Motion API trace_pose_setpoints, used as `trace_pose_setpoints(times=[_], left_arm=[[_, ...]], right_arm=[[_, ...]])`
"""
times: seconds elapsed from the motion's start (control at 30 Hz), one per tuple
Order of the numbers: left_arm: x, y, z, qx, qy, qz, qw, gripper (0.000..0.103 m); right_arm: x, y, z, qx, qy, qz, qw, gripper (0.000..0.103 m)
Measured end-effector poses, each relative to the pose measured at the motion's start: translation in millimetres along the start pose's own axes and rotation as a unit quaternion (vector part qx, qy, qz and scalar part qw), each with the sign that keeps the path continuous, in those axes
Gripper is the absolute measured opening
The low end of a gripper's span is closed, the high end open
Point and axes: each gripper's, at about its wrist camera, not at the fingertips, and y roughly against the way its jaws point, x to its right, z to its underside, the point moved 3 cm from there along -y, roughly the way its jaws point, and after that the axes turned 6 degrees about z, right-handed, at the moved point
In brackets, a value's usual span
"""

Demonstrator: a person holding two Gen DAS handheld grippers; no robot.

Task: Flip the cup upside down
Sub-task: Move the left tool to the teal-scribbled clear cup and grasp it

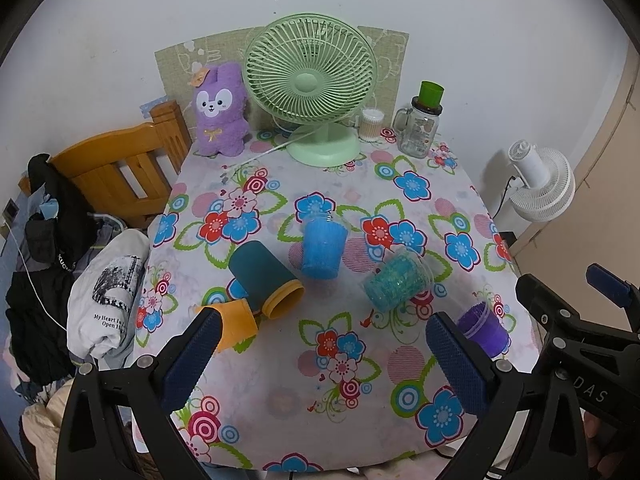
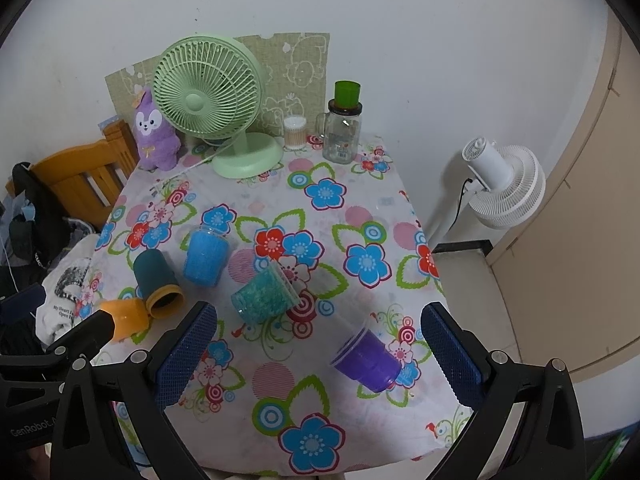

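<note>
Several cups lie on their sides on the flowered tablecloth (image 1: 280, 360): an orange cup (image 1: 236, 324), a dark teal cup with orange rim (image 1: 264, 278), a blue cup (image 1: 323, 247), a turquoise glittery cup (image 1: 396, 280) and a purple cup (image 1: 484, 330). In the right wrist view they are the orange cup (image 2: 128, 318), dark teal cup (image 2: 157, 280), blue cup (image 2: 206, 256), turquoise cup (image 2: 264, 294) and purple cup (image 2: 368, 360). My left gripper (image 1: 320, 360) is open and empty above the table's near part. My right gripper (image 2: 320, 356) is open and empty, with the purple cup lying between its fingers' lines.
A green desk fan (image 1: 312, 92), a purple plush toy (image 1: 220, 112), a cotton-swab jar (image 1: 372, 124) and a glass mug jar with a green cup on top (image 1: 420, 128) stand at the back. A wooden chair (image 1: 120, 168) and clothes are left; a white fan (image 1: 540, 184) is right.
</note>
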Motion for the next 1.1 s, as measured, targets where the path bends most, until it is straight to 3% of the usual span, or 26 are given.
trace_pose_setpoints(times=[0.3,0.57,1.1], left_arm=[[13.0,-26.6,-19.7,-0.023,-0.030,-0.002,0.9993,0.103],[34.0,-85.3,-29.0,-0.064,-0.081,0.014,0.9945,0.103],[85.0,-192.5,-21.1,-0.138,-0.197,0.056,0.9690,0.103]], right_arm=[[21.5,-32.2,-7.1,-0.034,-0.018,-0.004,0.999,0.103],[42.4,-78.8,-4.4,-0.080,-0.032,0.004,0.996,0.103],[71.0,-143.8,12.2,-0.141,-0.069,0.039,0.987,0.103]])
